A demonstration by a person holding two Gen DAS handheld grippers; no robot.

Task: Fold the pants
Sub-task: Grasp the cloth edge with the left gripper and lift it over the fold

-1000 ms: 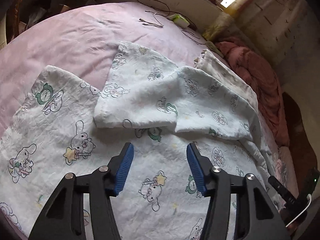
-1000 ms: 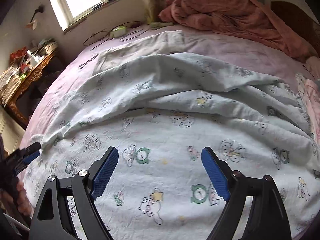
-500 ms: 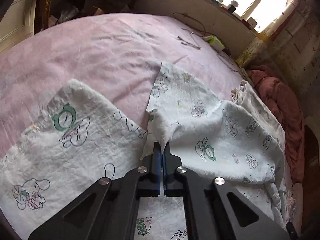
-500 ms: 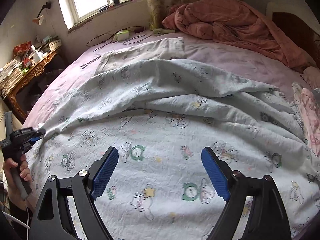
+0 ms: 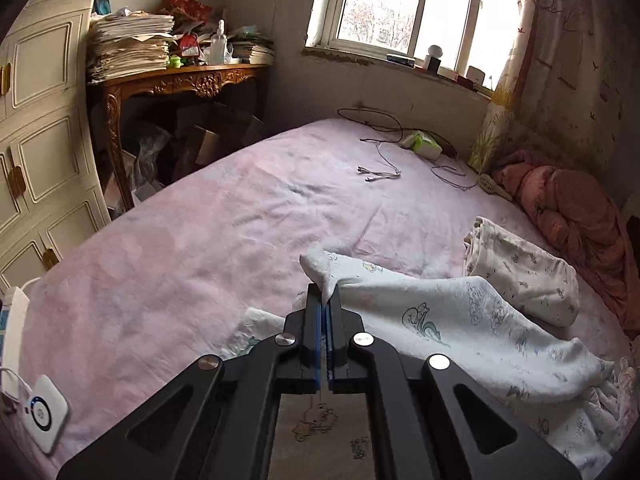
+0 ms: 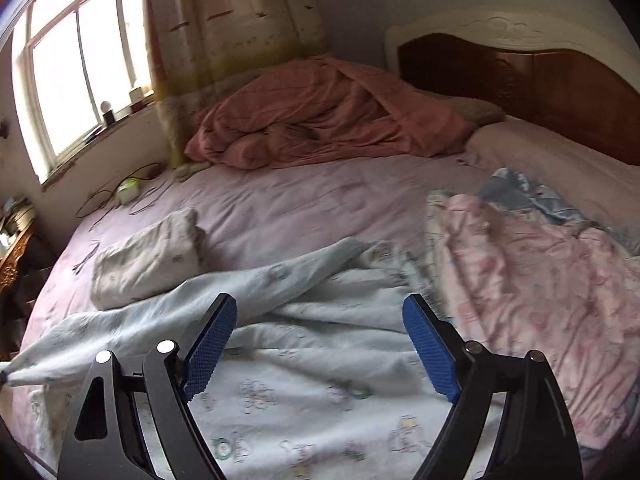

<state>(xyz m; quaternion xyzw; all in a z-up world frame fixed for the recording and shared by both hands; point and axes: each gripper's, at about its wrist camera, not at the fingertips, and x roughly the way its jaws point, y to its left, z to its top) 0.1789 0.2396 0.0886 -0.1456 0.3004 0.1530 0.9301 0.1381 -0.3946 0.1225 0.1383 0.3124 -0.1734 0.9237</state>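
Pinching a corner of the white printed pants (image 5: 460, 320), the left gripper (image 5: 323, 300) has its jaws tight on the cloth and holds it above the pink bed (image 5: 180, 260). The rest of the pants trails across the bed. The right gripper (image 6: 318, 344) hangs wide and empty over them, near a pink garment (image 6: 540, 280).
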